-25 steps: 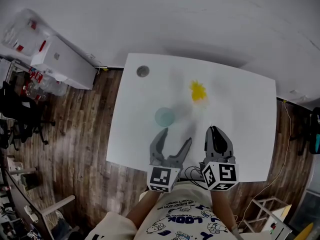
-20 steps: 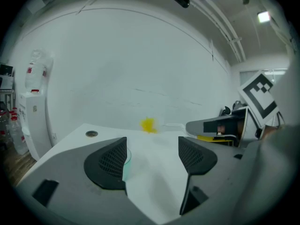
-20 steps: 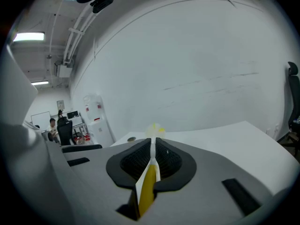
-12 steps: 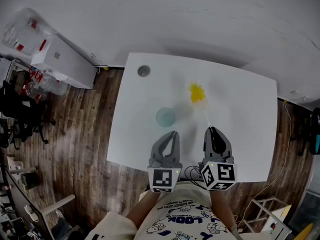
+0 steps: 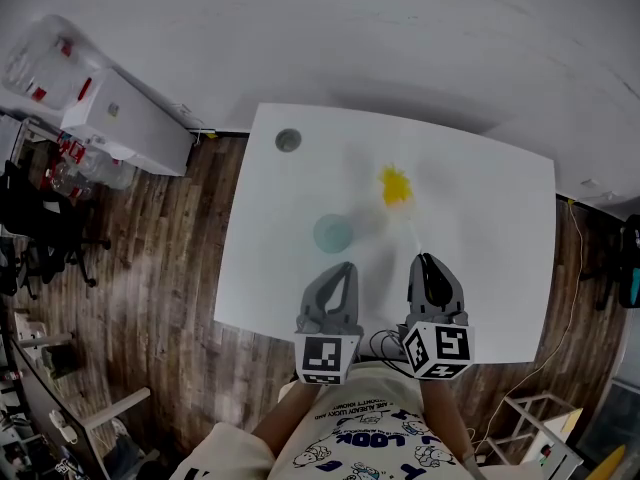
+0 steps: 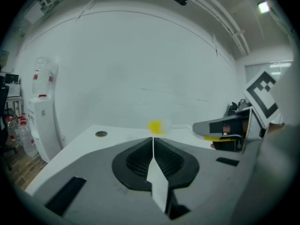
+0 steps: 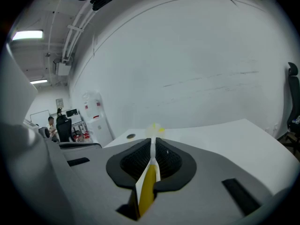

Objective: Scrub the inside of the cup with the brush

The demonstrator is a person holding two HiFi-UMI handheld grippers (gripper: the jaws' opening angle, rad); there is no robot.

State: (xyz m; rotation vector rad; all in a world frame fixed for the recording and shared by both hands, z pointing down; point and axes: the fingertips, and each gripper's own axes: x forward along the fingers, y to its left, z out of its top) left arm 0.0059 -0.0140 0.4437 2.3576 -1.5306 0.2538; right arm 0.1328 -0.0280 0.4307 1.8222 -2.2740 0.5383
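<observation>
- While the cup [image 5: 333,233] is standing upright toward the near-left of the table [image 5: 490,228], the left gripper [image 5: 345,267] is hovering just short of it, its fingers pressed together on nothing.
- The right gripper [image 5: 425,261] is clamping the handle of the brush [image 5: 397,185], whose long axis is pointing toward the far edge, yellow head leading.
- The cup is sitting left of the brush head and nearer the left gripper, so the brush probably needs swinging left.

Grey left gripper [image 5: 343,270] and right gripper [image 5: 428,261], black ribbed pads [image 6: 140,159], black-and-white marker cubes [image 5: 326,357], white T-shirt [image 5: 370,438] with blue print
</observation>
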